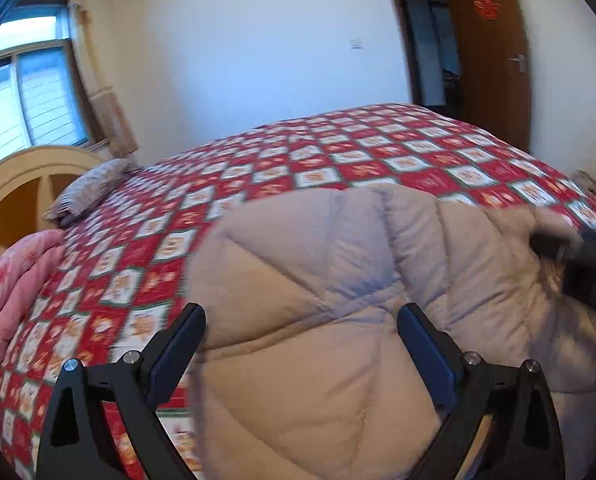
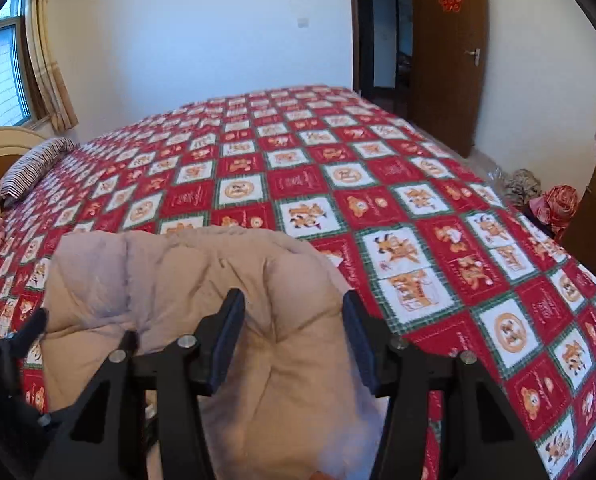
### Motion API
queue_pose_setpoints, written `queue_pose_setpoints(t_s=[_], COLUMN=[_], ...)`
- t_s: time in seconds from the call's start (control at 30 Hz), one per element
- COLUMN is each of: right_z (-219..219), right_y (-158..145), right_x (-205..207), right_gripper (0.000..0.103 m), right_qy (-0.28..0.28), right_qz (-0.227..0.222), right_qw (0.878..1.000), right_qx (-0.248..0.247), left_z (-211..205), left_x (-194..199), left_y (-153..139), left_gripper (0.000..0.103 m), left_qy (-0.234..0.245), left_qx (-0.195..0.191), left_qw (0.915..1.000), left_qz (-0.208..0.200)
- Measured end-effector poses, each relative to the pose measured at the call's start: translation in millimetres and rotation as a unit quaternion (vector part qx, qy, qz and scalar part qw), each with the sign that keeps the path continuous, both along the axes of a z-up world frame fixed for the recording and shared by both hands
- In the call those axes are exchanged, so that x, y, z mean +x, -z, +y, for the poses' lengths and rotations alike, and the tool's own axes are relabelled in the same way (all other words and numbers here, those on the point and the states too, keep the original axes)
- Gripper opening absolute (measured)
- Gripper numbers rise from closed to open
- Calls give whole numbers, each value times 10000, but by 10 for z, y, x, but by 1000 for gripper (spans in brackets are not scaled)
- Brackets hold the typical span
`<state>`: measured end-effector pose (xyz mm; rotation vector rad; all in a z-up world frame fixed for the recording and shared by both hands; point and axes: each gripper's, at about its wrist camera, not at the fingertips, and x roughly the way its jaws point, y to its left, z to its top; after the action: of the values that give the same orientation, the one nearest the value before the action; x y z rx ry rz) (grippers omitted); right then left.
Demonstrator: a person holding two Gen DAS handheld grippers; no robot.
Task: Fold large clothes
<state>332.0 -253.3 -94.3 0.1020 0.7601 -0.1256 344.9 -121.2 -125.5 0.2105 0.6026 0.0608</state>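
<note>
A beige quilted puffer coat (image 1: 337,300) lies bunched at the near edge of the bed; it also shows in the right wrist view (image 2: 202,280). My left gripper (image 1: 299,320) is open, its jaws wide apart with the coat's padding bulging between them. My right gripper (image 2: 294,306) is open too, its jaws standing either side of a fold of the coat. The right gripper also shows at the right edge of the left wrist view (image 1: 577,248), blurred, at the coat's far end. The left gripper's finger (image 2: 30,332) shows at the left edge of the right wrist view.
The bed has a red and white checked quilt (image 2: 377,200). A striped pillow (image 2: 30,168) lies by the cream headboard (image 1: 26,176). A pink blanket (image 1: 14,280) sits at the left. A wooden door (image 2: 445,52), a cabinet (image 2: 593,208) and bags on the floor (image 2: 553,200) are at the right.
</note>
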Motion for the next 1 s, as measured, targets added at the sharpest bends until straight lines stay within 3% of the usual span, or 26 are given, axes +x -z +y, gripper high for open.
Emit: queue_pose_setpoints(t_s=[0.1, 0.2, 0.33, 0.53, 1.0], right_z=[-22, -113, -194, -257, -275], right_y=[301, 509, 606, 714, 838], right_x=[149, 141, 147, 160, 184], right_gripper=[59, 64, 65, 65, 65], right_qy=[-54, -8, 20, 35, 46], right_qz=[260, 149, 159, 191, 346], right_qw=[9996, 9999, 9998, 9995, 9989], right_qx=[-132, -75, 123, 234, 308], left_z=[181, 241, 208, 120, 122], left_x=[-4, 138, 192, 206, 314], left_y=[-65, 109, 244, 346, 491], left_gripper=[99, 101, 102, 102, 102], left_qy=[-171, -26, 13, -1, 39], left_qx=[-331, -665, -847, -817, -921], left_qw=[9992, 9973, 9957, 9962, 9941], left_qz=[-118, 312, 383, 302, 567])
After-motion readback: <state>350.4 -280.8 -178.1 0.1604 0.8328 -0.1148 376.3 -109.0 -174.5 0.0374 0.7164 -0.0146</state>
